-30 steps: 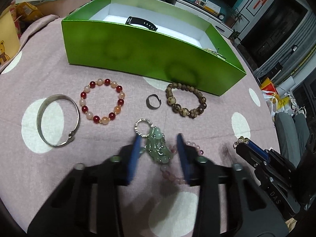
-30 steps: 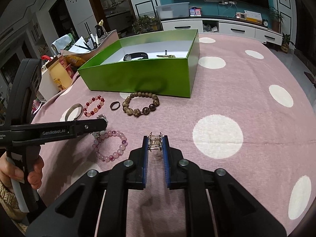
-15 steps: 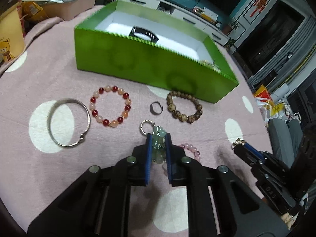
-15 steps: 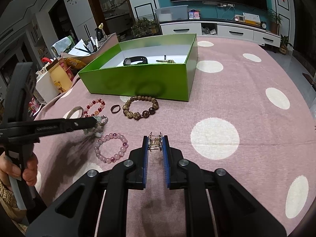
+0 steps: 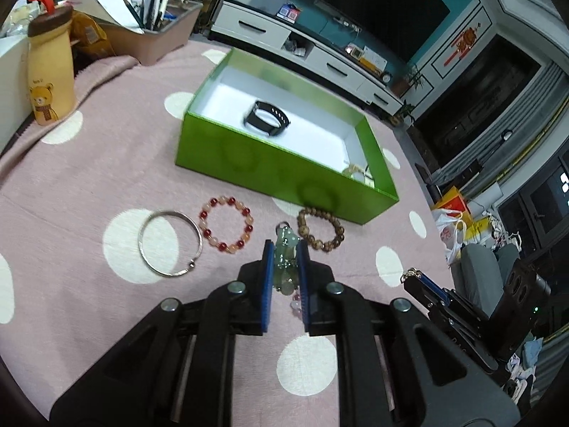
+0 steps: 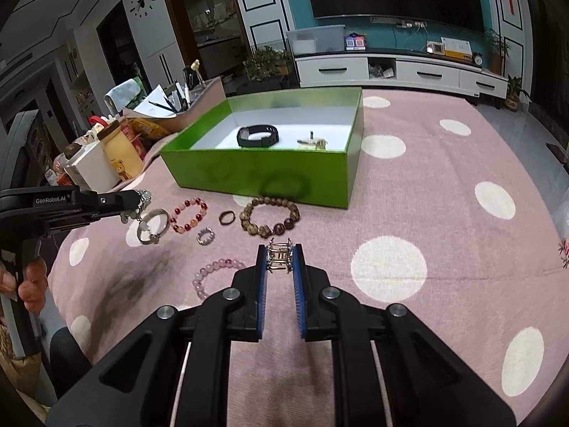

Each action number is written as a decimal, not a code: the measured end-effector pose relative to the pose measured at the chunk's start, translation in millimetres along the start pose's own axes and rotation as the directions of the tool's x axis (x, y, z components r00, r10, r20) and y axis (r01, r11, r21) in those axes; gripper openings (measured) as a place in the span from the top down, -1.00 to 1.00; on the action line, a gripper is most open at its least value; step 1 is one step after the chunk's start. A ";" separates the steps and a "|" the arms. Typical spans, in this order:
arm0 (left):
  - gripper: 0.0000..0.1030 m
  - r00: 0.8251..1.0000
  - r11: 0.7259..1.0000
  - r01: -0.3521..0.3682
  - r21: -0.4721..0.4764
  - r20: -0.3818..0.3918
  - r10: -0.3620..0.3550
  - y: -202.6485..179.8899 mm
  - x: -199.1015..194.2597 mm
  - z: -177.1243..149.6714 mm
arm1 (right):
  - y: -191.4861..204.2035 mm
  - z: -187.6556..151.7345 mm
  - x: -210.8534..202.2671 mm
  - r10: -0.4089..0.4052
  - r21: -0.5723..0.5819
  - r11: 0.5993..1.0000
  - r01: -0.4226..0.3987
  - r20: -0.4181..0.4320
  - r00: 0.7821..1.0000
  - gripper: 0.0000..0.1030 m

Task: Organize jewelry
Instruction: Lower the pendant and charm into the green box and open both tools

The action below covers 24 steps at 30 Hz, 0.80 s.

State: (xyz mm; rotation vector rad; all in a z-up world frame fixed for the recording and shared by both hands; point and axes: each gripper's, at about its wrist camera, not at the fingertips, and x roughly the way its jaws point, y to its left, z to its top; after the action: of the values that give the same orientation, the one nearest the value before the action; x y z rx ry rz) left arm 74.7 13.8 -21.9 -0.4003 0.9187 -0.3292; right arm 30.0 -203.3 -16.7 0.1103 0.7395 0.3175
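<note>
Gripping a jade pendant [image 5: 285, 259], left gripper [image 5: 285, 252] hangs above tablecloth [image 5: 89, 185].

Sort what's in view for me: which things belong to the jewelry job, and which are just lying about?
Job:
green box
black band in it
jade pendant, left jaws shut on it
metal clasp piece, right jaws shut on it
silver bangle
red bead bracelet
brown bead bracelet
pink bead bracelet

Lying about:
bear bottle
pen tray
</note>
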 end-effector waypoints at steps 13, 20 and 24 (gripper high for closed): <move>0.76 0.996 0.996 -0.058 0.062 0.077 0.053 -7.0 -22.9 46.7 | 13.1 44.9 -7.9 0.004 -0.063 0.998 0.001 0.076 0.997 0.74; 0.76 0.995 0.996 -0.058 0.066 0.087 0.052 -10.7 -16.5 87.1 | 9.8 84.8 -4.0 0.015 -0.058 0.998 -0.007 0.130 0.991 0.74; 0.76 0.996 0.997 -0.053 0.059 0.077 0.048 -11.3 -6.5 106.5 | 6.1 103.8 3.6 0.013 -0.050 0.999 -0.006 0.143 0.990 0.74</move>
State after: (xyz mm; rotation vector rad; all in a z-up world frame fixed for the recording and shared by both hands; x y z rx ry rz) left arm 156.9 27.2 45.7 -0.3310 0.8419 -0.2934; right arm 101.3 -195.0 58.6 0.0891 0.5883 0.3331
